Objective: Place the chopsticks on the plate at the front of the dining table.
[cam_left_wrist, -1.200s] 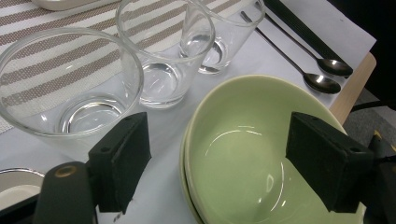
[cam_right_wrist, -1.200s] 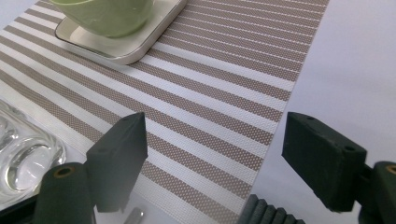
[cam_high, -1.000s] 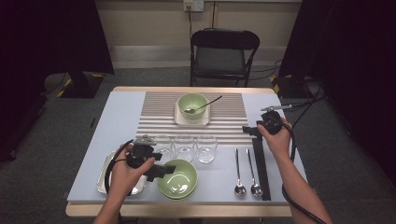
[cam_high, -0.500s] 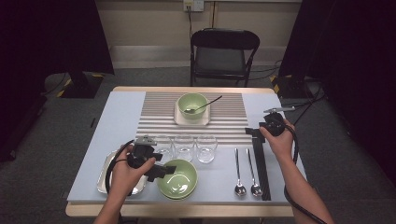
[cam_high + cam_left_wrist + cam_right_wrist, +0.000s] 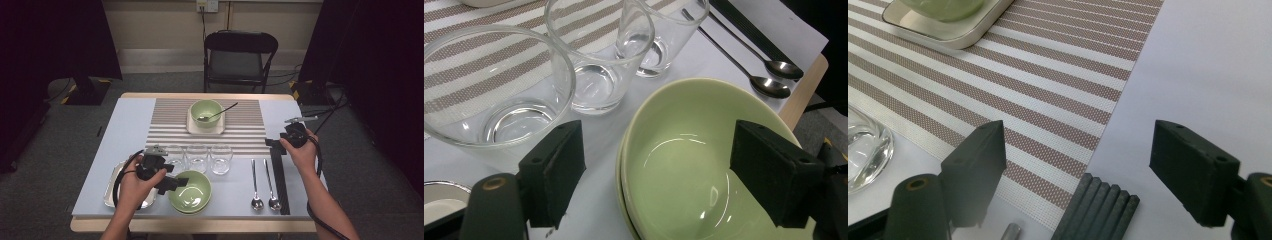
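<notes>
While the left gripper [image 5: 656, 170] straddles the bowl's [image 5: 684, 165] rim with jaws spread (gripping nothing), the right gripper [image 5: 1078, 165] hangs agape above the chopsticks [image 5: 1098, 210].

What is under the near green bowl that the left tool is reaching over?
The near green bowl sits nested in a second green bowl, whose rim shows just below its edge in the left gripper view. The left tool is open above it. Anything beneath the stack is covered.

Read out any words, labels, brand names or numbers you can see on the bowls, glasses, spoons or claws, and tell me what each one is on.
None: the near green bowl, the three glasses, the two spoons and the left claw carry no readable text.
</notes>
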### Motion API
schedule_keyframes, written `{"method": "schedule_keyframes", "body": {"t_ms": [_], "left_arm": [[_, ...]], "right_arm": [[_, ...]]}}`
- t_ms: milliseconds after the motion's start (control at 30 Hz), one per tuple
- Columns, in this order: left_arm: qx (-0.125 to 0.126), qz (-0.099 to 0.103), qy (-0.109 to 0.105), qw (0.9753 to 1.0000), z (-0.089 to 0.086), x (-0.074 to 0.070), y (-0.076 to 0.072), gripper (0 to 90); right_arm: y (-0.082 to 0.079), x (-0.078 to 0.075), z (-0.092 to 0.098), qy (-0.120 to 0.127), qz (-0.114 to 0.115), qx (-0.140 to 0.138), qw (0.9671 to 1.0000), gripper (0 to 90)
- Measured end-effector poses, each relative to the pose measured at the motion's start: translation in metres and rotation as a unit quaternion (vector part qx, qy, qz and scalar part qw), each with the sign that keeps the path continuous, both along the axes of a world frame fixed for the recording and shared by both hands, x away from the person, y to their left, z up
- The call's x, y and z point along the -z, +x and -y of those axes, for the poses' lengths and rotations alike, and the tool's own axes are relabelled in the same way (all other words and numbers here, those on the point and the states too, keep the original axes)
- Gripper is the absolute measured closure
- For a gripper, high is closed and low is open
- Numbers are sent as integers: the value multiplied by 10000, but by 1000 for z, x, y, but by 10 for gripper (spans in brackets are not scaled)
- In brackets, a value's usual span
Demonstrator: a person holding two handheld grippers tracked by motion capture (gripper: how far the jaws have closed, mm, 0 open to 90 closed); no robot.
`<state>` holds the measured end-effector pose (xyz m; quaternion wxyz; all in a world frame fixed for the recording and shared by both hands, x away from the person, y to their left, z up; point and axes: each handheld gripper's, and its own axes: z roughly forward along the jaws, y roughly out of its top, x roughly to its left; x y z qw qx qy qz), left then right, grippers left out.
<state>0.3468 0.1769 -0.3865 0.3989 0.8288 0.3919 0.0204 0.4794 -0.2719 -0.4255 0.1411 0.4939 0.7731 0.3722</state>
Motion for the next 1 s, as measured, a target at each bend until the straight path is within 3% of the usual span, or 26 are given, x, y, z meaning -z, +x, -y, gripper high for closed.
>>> {"method": "schedule_keyframes", "body": {"t_ms": [233,1000], "left_arm": [[-25,14,-10,10000,0,-1,0,216],[-29,12,-10,10000,1,-1,-1,217]], "right_arm": [[-4,6,5,-137,-46,2,9999,217],[-13,20,24,-89,-109,149,9998,242]]}}
